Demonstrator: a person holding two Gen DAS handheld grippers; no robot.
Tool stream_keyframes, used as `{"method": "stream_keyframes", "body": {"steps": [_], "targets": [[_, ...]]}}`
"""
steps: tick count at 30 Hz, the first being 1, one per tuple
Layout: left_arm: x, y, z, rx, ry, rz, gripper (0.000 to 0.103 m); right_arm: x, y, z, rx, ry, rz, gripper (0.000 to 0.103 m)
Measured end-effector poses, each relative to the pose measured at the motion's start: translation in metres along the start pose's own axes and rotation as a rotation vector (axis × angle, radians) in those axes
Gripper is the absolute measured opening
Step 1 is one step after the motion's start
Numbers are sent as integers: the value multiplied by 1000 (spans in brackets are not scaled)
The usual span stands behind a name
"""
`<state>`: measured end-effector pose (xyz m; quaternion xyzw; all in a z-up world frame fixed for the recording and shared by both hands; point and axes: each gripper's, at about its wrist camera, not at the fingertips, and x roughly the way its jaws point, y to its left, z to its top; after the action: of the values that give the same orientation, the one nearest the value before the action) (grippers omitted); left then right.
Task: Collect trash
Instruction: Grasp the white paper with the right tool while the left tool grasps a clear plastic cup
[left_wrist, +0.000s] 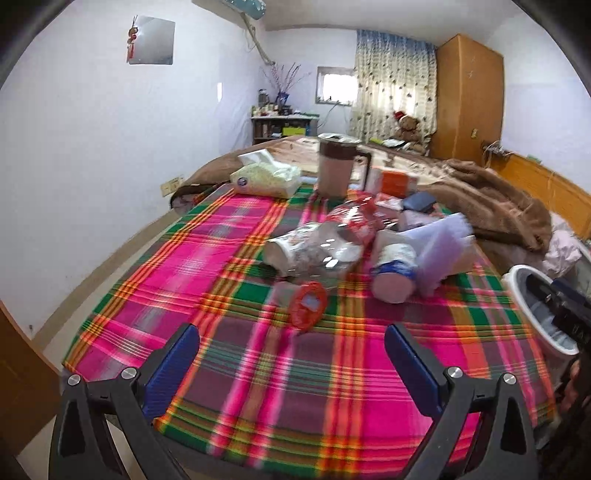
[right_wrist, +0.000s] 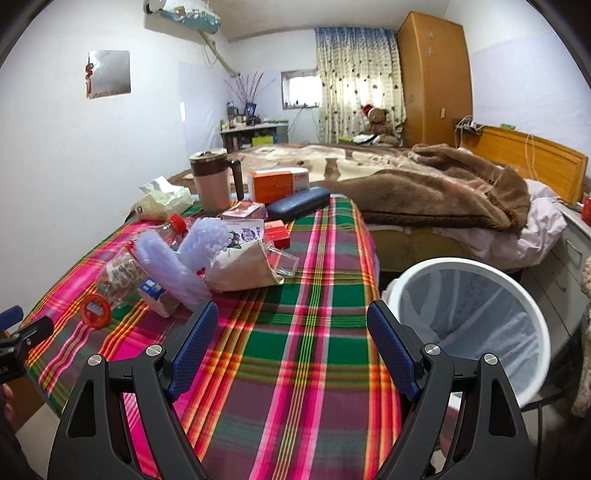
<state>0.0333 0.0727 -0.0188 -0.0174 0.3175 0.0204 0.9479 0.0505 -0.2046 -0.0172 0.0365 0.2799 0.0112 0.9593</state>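
A heap of trash lies on the plaid tablecloth (left_wrist: 229, 369): a lying jar with a red lid (left_wrist: 308, 304) (right_wrist: 96, 309), a crumpled clear bottle (left_wrist: 317, 249) with a red cap (right_wrist: 178, 221), a small bottle with a blue label (left_wrist: 393, 273) (right_wrist: 153, 288), white foam wrap (left_wrist: 441, 247) (right_wrist: 173, 266) and a paper bag (right_wrist: 243, 271). My left gripper (left_wrist: 291, 349) is open, just short of the red-lidded jar. My right gripper (right_wrist: 291, 328) is open over bare cloth, right of the heap. A white lined bin (right_wrist: 469, 325) (left_wrist: 535, 306) stands at the table's right edge.
At the table's far end stand a lidded jug (right_wrist: 214, 181), a tissue pack (right_wrist: 162, 201), an orange box (right_wrist: 277, 186), a glasses case (right_wrist: 297, 208) and small cartons (right_wrist: 275, 232). A bed with a brown blanket (right_wrist: 424, 192) lies beyond. Drawers (right_wrist: 569, 258) flank the bin.
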Motion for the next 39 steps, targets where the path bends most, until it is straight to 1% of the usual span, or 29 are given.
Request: {"method": "stream_keyframes", "body": {"steps": [1, 5, 8, 12, 14, 15, 19, 20, 22, 23, 26, 27, 29, 31, 32, 33, 35, 36, 37, 38, 39], "targets": [[4, 2, 1, 3, 0, 0, 102, 3, 0, 1, -1, -2, 3, 84], [29, 10, 5, 26, 57, 0, 102, 19, 3, 5, -2, 33, 16, 84], [42, 12, 8, 11, 76, -52, 102, 27, 7, 6, -12, 49, 18, 84], [60, 8, 14, 28, 106, -79, 102, 38, 13, 12, -19, 74, 77, 84], [67, 7, 16, 18, 117, -108, 102, 47, 12, 15, -12, 96, 91, 84], [71, 7, 18, 10, 127, -112, 102, 52, 12, 17, -6, 112, 96, 84], [84, 10, 25, -17, 130, -129, 100, 66, 11, 25, 12, 128, 136, 84], [86, 11, 26, -21, 131, -133, 99, 69, 11, 26, 13, 132, 147, 84], [96, 15, 27, -37, 154, -153, 93, 74, 14, 29, 2, 132, 170, 84], [99, 16, 27, -48, 167, -161, 87, 76, 15, 30, -3, 132, 174, 84], [107, 18, 27, -61, 183, -172, 86, 80, 18, 32, -18, 137, 206, 84], [110, 18, 27, -64, 192, -176, 85, 81, 19, 32, -23, 140, 211, 83], [114, 17, 27, -73, 201, -186, 85, 84, 21, 31, -33, 157, 228, 75], [120, 16, 27, -75, 214, -189, 81, 88, 21, 30, -30, 177, 243, 73], [121, 15, 26, -72, 219, -190, 77, 88, 22, 28, -28, 190, 253, 71], [123, 15, 26, -76, 225, -189, 75, 87, 22, 28, -32, 193, 263, 70], [121, 14, 25, -86, 220, -197, 74, 84, 27, 27, -63, 191, 278, 58], [121, 14, 24, -90, 221, -203, 71, 82, 31, 25, -83, 192, 280, 55], [121, 14, 24, -92, 223, -208, 69, 82, 32, 25, -90, 194, 284, 49], [121, 14, 24, -93, 224, -209, 65, 81, 34, 24, -95, 197, 292, 45], [120, 14, 24, -95, 223, -208, 62, 80, 35, 23, -98, 200, 297, 42]]}}
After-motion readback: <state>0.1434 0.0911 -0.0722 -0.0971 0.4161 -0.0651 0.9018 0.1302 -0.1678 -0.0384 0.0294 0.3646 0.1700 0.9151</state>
